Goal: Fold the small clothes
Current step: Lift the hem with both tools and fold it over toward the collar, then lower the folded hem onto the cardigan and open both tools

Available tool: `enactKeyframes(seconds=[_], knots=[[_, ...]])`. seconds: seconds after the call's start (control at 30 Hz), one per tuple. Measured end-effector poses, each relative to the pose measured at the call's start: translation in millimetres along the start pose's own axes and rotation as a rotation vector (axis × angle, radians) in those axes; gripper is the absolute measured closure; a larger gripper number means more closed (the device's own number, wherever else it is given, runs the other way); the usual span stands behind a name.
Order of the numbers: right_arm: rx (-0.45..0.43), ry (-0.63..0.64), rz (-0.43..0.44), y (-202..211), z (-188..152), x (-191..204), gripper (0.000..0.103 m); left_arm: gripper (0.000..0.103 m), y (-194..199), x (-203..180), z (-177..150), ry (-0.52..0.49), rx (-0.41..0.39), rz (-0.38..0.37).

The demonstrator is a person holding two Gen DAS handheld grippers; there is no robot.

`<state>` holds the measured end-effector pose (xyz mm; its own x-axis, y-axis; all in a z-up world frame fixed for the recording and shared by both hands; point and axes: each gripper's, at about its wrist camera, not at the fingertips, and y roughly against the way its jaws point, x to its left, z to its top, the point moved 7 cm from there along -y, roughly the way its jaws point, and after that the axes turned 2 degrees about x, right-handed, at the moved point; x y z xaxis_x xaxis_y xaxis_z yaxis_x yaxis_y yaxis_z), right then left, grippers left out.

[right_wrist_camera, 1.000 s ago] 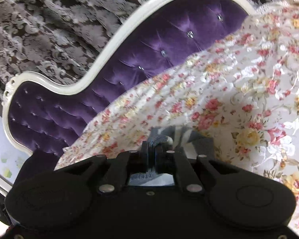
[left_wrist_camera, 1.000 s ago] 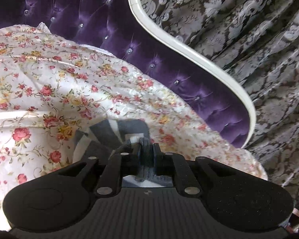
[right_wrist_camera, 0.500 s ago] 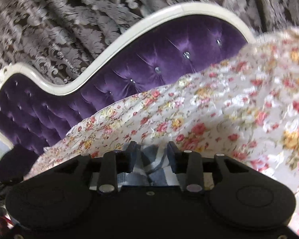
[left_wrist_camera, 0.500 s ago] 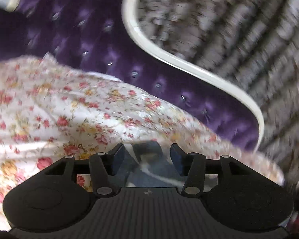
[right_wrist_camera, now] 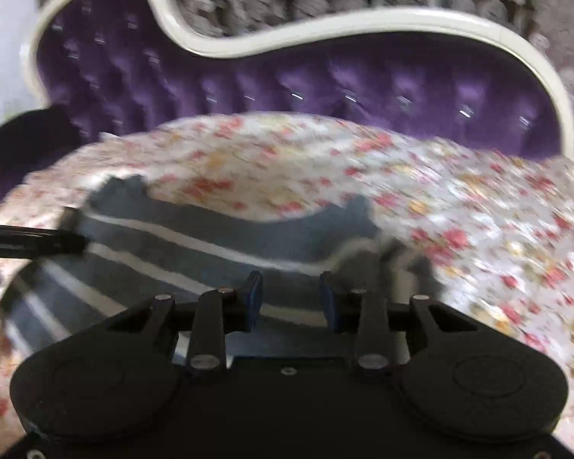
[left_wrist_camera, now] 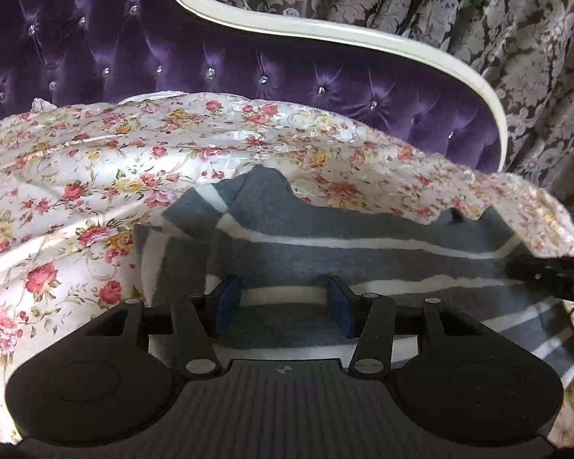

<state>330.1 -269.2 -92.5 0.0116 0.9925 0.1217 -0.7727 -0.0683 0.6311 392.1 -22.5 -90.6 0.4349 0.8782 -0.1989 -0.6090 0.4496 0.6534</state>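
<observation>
Grey garment with white stripes [left_wrist_camera: 363, 252]: laid spread on the floral bedspread [left_wrist_camera: 95, 176], before the purple tufted headboard [left_wrist_camera: 248, 65]. No legible writing is seen. A second ago it was pinched, bunched, by both grippers. Left gripper [left_wrist_camera: 283, 306]: now parted, nothing gripped. Right gripper [right_wrist_camera: 291, 298]: released, closing over the cloth.

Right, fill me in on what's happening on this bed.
A person is folding a grey striped garment spread flat on the floral bedspread, with a hand-held gripper in each hand. The left hand-held gripper hangs open over the near edge of the cloth, gripping nothing. The right hand-held gripper is closing over the garment's other end, its pads not yet pressing on cloth.
</observation>
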Motion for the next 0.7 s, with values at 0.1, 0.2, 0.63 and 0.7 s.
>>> enactKeyframes(seconds=[0.1,0.2,0.63,0.7], knots=[[0.017,-0.066,-0.062,-4.8,-3.2,-27.0,0.076,0.057,3.6,3.2,1.5,-0.002,0.001,0.008],[0.022,-0.095,-0.087,-2.9,-3.8,-37.8,0.076,0.057,5.8,0.9,0.1,-0.028,-0.002,0.025],[0.024,-0.077,-0.098,-0.8,-4.6,-33.3,0.072,0.041,57.7,-9.6,-15.8,-0.11,-0.024,0.202],[0.022,-0.07,-0.1,1.0,-4.8,-30.6,0.07,0.037,60.4,-20.4,-23.8,-0.147,-0.02,0.192]])
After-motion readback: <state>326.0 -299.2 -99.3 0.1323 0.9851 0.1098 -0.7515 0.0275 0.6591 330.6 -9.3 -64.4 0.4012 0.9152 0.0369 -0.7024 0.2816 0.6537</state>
